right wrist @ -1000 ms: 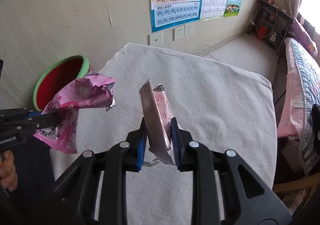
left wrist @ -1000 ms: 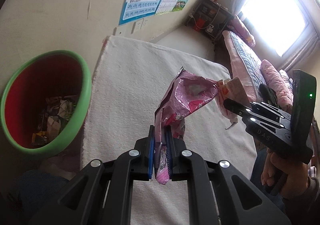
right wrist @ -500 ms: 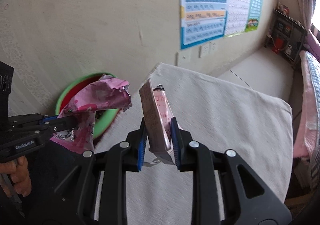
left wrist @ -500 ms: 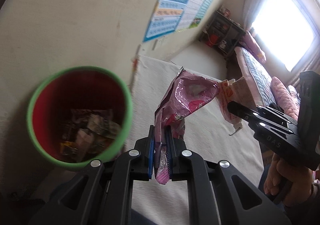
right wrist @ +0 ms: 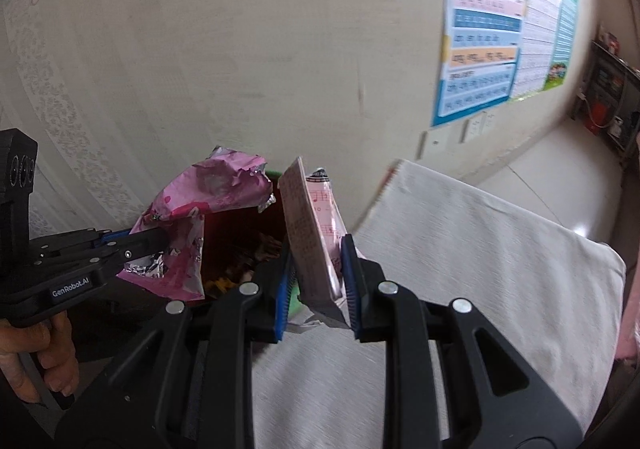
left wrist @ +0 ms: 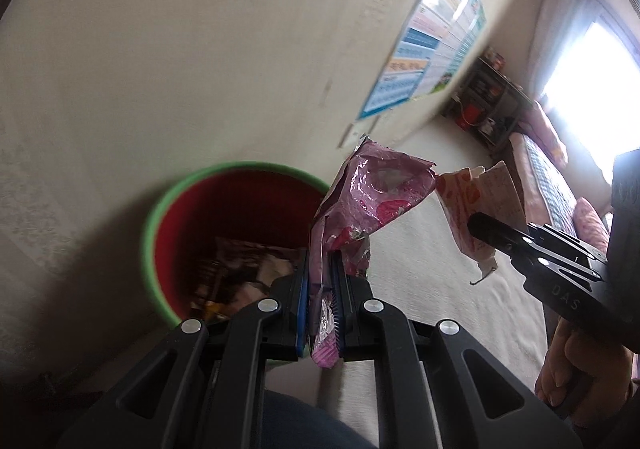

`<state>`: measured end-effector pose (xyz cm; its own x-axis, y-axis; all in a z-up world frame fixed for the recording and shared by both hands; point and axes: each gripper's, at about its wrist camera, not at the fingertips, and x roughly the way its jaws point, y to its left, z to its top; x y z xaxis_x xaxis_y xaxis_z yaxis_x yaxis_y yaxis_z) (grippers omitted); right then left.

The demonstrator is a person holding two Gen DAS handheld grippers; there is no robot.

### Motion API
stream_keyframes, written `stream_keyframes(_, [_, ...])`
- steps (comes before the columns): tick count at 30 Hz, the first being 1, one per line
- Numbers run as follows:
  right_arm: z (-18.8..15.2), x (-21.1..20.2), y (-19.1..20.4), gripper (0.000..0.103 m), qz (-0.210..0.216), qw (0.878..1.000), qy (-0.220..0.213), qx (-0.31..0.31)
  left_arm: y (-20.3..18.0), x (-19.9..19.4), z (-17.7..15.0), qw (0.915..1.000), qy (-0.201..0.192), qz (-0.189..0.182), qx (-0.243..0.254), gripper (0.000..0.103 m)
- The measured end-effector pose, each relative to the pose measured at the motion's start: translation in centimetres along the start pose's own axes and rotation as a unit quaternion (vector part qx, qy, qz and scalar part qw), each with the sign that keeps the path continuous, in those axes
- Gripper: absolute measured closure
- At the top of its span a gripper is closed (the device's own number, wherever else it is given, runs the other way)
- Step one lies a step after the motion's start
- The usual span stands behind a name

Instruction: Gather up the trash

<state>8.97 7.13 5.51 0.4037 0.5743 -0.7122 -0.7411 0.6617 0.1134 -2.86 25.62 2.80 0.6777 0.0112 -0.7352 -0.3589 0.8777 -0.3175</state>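
Beige wall fills most of both views, with a cream-covered surface (right wrist: 480, 289) running to the lower right. Nearest in the left wrist view, the left gripper (left wrist: 322, 301) is clamped tight on a crumpled pink foil wrapper (left wrist: 368, 193) that flops up to mid-frame. Right behind it sits the green-rimmed red bin (left wrist: 168, 209), low centre-left, already holding some trash; the wrapper covers its right edge. In the right wrist view the right gripper (right wrist: 316, 285) pinches a pale pink carton (right wrist: 316, 225), which blocks part of the bin. Further back, learning posters (right wrist: 484, 61) hang upper right, with a dark shelf (left wrist: 488, 105) and a bed (left wrist: 548, 173) beyond.
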Motion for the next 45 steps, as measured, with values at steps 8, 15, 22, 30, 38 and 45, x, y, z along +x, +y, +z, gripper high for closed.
stream_keyframes(8, [1.7,3.0,3.9,0.080,0.038,0.999,0.008,-0.023,3.6,-0.5,0.4,0.9994,-0.005,0.021,-0.029,0.095])
stream_keyframes(15, [2.2,5.4,5.3,0.080,0.055,0.998,0.023,-0.022,6.2,-0.1,0.5,0.9983,-0.005,0.033,-0.047,0.095])
stream_keyframes(22, [2.3,7.5,5.4,0.080,0.059,0.997,0.040,-0.014,7.0,0.8,0.6,0.9979,-0.001,0.035,-0.054,0.095])
stream_keyframes(30, [2.1,9.4,5.9,0.080,0.063,0.996,0.054,-0.013,7.2,1.9,0.9,0.9975,0.006,0.044,-0.055,0.095])
stream_keyframes(38, [2.0,10.2,5.5,0.066,0.063,0.996,0.067,-0.005,7.2,3.2,1.6,0.9960,0.015,0.058,-0.067,0.071])
stream_keyframes(45, [1.7,9.3,5.0,0.014,0.047,0.997,0.063,-0.005,6.7,2.3,1.8,0.9939,-0.008,0.080,-0.076,0.025])
